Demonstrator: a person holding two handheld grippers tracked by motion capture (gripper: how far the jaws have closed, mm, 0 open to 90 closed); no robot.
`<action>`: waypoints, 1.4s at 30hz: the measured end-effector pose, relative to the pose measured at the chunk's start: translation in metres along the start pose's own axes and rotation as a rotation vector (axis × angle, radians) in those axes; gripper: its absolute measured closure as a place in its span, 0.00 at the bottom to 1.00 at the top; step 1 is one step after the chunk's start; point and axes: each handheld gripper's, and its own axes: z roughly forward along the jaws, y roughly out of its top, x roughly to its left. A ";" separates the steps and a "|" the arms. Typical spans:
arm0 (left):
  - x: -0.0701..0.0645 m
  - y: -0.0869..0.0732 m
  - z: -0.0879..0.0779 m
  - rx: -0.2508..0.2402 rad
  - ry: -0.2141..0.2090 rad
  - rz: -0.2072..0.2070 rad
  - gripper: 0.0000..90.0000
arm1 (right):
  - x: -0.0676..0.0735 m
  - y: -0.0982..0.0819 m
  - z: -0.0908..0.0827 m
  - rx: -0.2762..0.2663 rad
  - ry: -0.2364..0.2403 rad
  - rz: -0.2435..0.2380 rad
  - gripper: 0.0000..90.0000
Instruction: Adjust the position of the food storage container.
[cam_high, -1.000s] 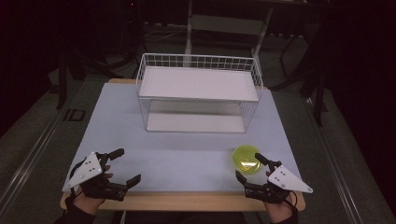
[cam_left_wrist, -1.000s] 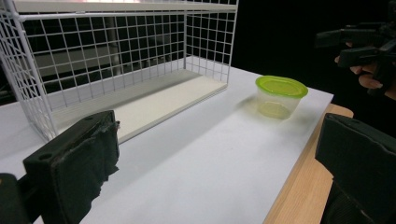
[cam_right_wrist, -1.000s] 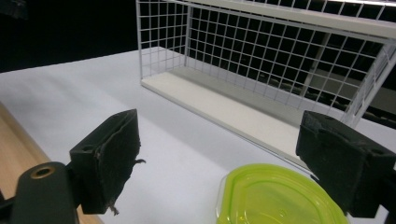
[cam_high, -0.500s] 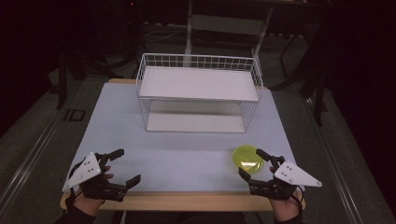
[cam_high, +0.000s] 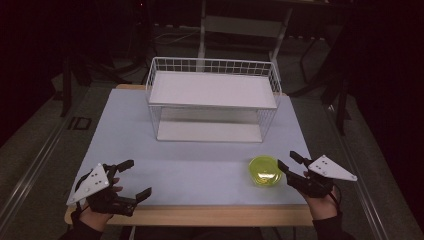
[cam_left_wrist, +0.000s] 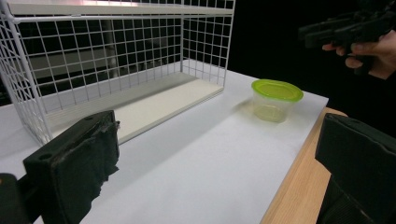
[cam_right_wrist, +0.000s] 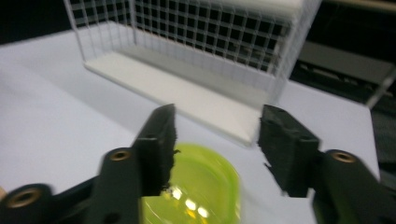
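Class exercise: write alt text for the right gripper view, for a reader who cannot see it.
Two open black jaws of the right gripper hover above a round, yellow-green lidded plastic container on a white table. Behind stands a white wire-mesh two-level shelf rack.

Overhead and both low views share the wire rack (cam_high: 212, 102).

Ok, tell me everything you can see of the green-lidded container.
The container is a small round tub of clear plastic with a yellow-green lid shut on it, apparently empty. It stands upright on the table's white mat, near its front right, in front of the wire rack. The right claw, open, sits just beside it; nothing touches it.
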 end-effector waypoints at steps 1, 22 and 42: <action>0.000 0.000 0.000 0.000 0.000 -0.002 0.00 | -0.003 -0.003 0.001 0.020 -0.008 0.011 0.64; -0.001 0.000 0.001 0.001 0.001 0.008 0.00 | -0.040 -0.071 0.032 0.315 -0.058 0.143 1.00; -0.001 0.000 0.002 0.001 0.005 0.013 0.00 | -0.022 -0.075 0.064 0.411 0.109 0.147 1.00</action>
